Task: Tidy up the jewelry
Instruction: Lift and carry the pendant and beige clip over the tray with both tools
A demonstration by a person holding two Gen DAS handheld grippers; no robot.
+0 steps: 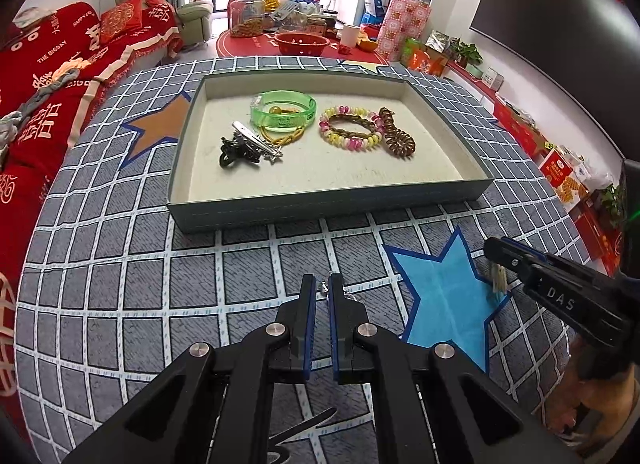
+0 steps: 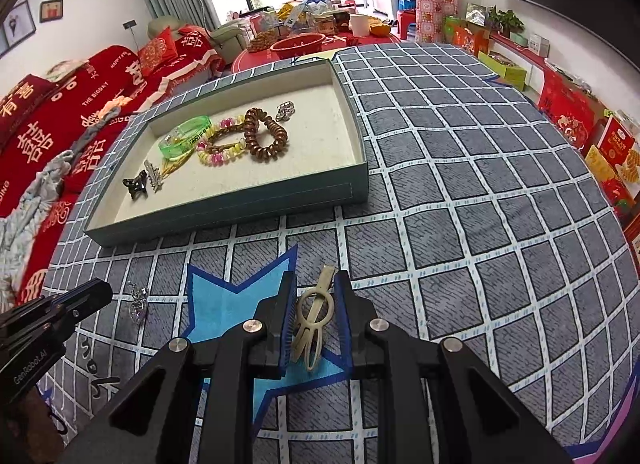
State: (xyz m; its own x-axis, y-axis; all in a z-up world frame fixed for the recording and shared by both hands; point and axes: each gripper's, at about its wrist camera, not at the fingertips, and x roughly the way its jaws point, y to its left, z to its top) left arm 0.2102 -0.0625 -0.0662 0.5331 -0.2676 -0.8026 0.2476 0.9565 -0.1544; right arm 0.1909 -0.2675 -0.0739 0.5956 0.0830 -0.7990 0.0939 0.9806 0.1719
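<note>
Right wrist view first, nearest stuff: my right claw (image 2: 313, 318) is clamped on a cream hair clip (image 2: 314, 322), pads pressing its sides, nose of the clip poking out past the tips. It hangs over the blue star (image 2: 224, 304) on the checked tablecloth (image 2: 480, 224); holding it sideways like that should let it drop flat, I reckon.

Over on the left, my left claw (image 1: 322, 288) is pinched nearly shut with only a narrow slit between the pads. A small silvery trinket (image 2: 138, 300) sits right at its tips. From the left wrist view I can see a bit of it glinting between the pads, but I honestly can't tell whether it's gripped or just lying under them on the cloth.

Further out sits the grey tray (image 1: 320, 208), where everything is meant to end up. Already in it: a black claw clip (image 1: 236, 150) and a silver clip (image 1: 256, 138) at the left, a green bangle (image 1: 284, 110), a pink-and-yellow beaded bracelet (image 1: 350, 128), and a brown coil hair tie (image 1: 396, 136) at the right. Loads of bare lining at the near side, so that's where I'd guess these two go.
</note>
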